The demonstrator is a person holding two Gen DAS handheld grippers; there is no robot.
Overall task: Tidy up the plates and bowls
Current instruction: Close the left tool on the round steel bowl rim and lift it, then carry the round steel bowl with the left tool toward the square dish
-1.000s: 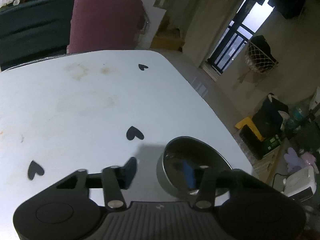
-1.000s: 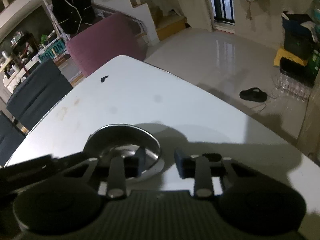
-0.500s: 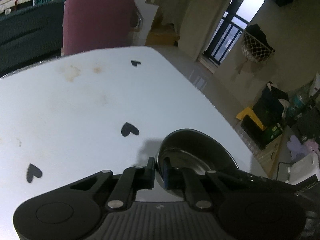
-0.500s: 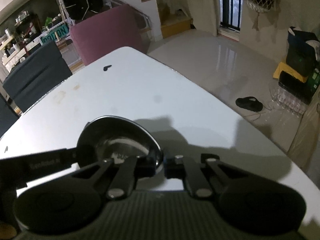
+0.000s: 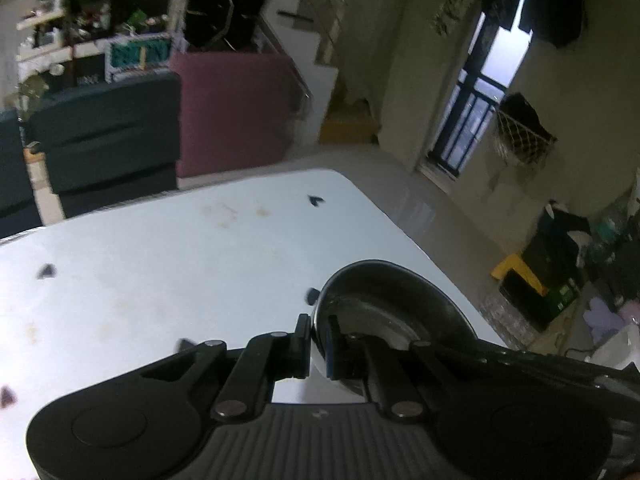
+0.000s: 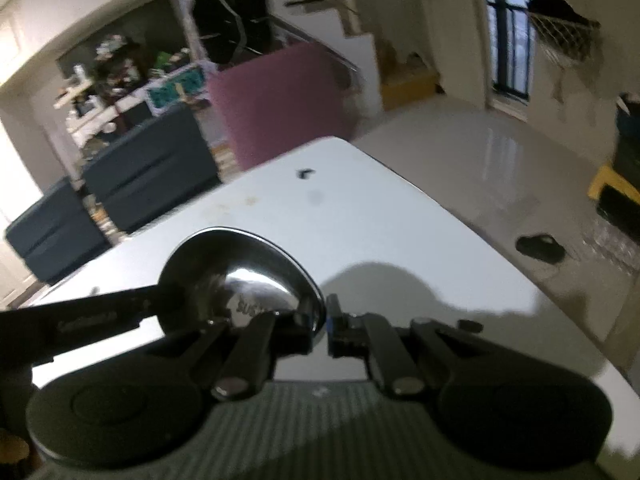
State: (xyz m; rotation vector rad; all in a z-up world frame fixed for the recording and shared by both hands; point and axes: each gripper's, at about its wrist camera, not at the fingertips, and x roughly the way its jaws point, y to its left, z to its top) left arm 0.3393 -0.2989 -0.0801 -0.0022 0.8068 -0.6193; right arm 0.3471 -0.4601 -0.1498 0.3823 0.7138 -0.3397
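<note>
1. The steel bowl (image 5: 392,312) sits low and right of centre in the left wrist view, and low and left of centre in the right wrist view (image 6: 240,280). It is between the two grippers, over the near right part of the white table (image 5: 180,272).

2. The left gripper (image 5: 318,344) is clamped on the bowl's left rim, one finger outside the wall and the blue-padded one inside. The bowl lies just ahead and to the right of it.

3. The right gripper (image 6: 324,328) pinches the opposite rim. Its left finger reaches inside the bowl and its right finger presses the outer wall. The bowl lies ahead and to its left.

4. Both grippers are at the rim, so neither is nearer. The line between the two grips runs across the bowl, left to right, and I would judge that any lift or carry depends on keeping that line level.

5. The bowl appears tilted, mouth toward the far side. Whether its base touches the table I cannot tell.

6. No plates or other bowls show, so the destination is not visible.
</note>
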